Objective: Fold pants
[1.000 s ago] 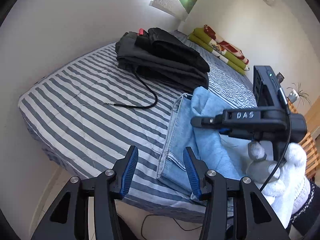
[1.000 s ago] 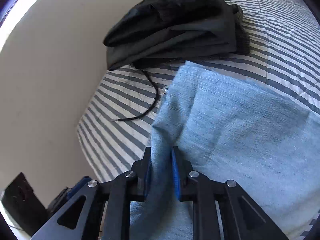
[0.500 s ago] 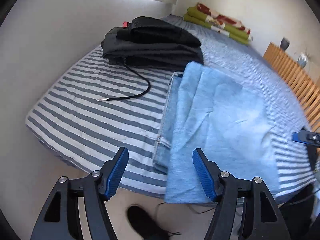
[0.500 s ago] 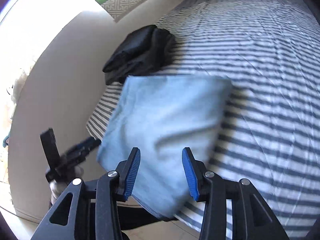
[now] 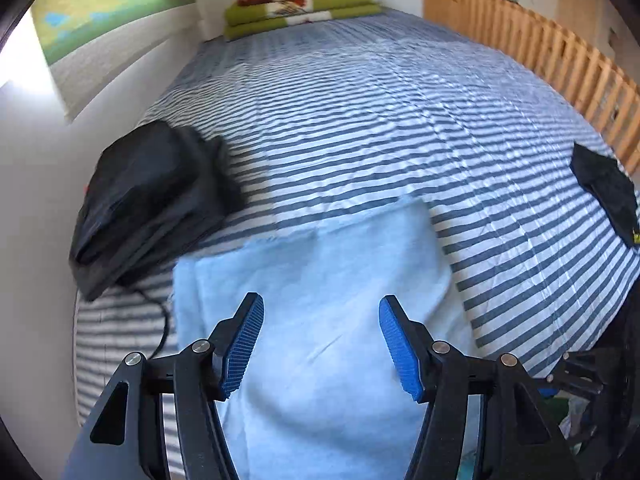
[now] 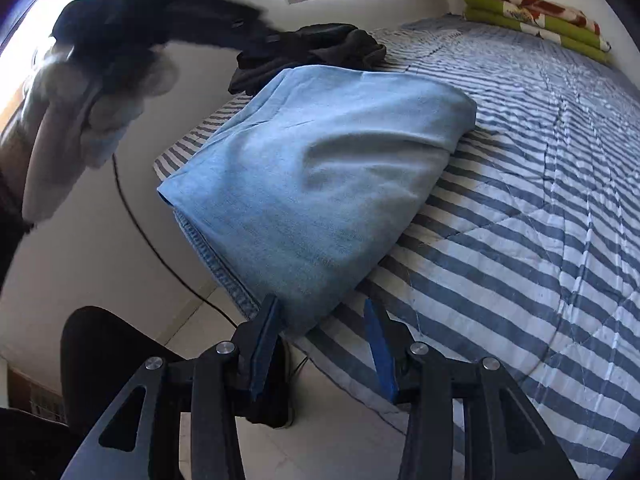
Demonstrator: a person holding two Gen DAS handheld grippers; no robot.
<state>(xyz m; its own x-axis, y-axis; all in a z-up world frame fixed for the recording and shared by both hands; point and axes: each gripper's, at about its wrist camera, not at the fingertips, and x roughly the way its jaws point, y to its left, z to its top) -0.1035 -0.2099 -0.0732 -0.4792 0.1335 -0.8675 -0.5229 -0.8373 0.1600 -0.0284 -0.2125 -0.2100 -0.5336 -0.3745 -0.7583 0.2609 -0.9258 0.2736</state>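
The light blue denim pants [image 5: 320, 292] lie folded into a thick rectangle at the near corner of the striped bed [image 5: 380, 120]. My left gripper [image 5: 321, 346] hovers open above them, blue pads wide apart, nothing between. In the right wrist view the folded pants [image 6: 320, 168] overhang the bed edge slightly. My right gripper [image 6: 326, 344] stands open at their near corner, with the left pad close to the denim hem. The other gripper and a white-gloved hand [image 6: 88, 92] show blurred at the upper left.
A pile of black clothing [image 5: 148, 196] lies beside the pants near the wall, with a black cord [image 6: 160, 248] trailing to the floor. Another dark garment [image 5: 608, 192] sits at the bed's right edge. Folded green blankets [image 5: 304, 4] lie at the head; a wooden slatted rail [image 5: 540, 48] runs along the right.
The right gripper let go of the denim and opened, then drew back to the pants' near corner. The left gripper swung round to face along the bed, above the folded pants.
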